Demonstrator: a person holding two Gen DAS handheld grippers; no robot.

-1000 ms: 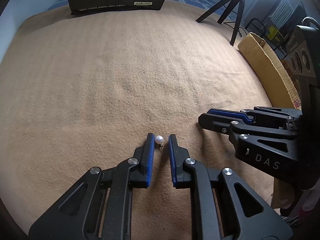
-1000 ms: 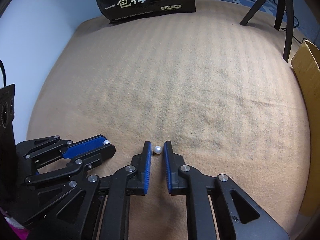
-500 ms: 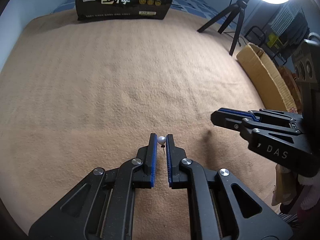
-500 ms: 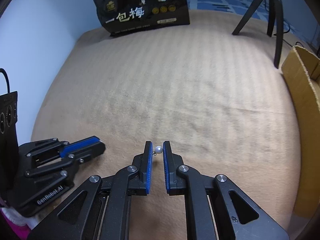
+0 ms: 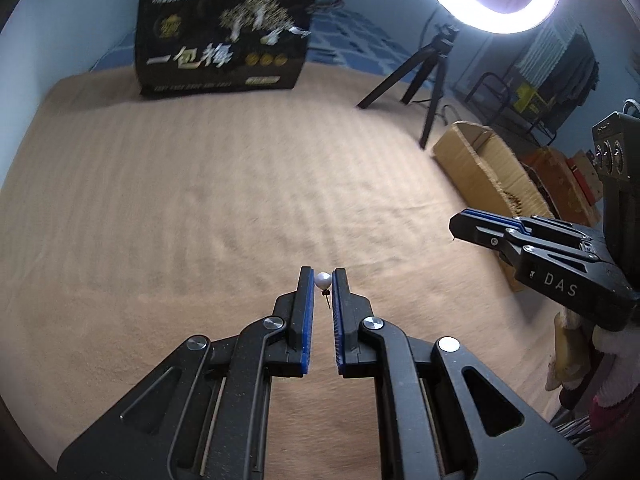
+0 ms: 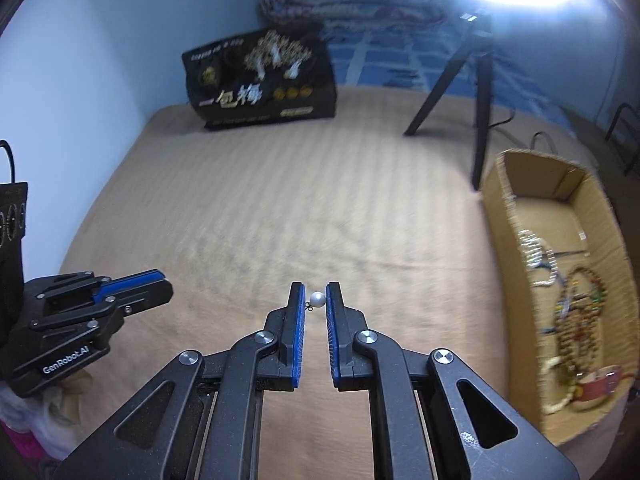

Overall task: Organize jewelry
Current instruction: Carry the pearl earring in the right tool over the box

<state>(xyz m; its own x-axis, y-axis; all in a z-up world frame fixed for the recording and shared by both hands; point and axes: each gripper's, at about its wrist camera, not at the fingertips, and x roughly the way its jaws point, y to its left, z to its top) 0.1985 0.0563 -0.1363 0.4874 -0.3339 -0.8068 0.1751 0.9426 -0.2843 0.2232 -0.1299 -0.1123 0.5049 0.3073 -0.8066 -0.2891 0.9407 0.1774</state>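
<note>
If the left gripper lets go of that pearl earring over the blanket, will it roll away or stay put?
The pearl earring is round and smooth, so it could slip from the left gripper. It looks tiny and light. Its thin post and the ribbed blanket would probably stop it rolling far.

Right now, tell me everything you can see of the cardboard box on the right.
The cardboard box is a long, open-topped tray of plain brown corrugated board with no lid. It stands beside the tan blanket's right edge, near a black tripod leg. Its far end is bare; the near end holds a tangle of beaded necklaces and bracelets and something red. Neither hand-held gripper touches it.
</note>
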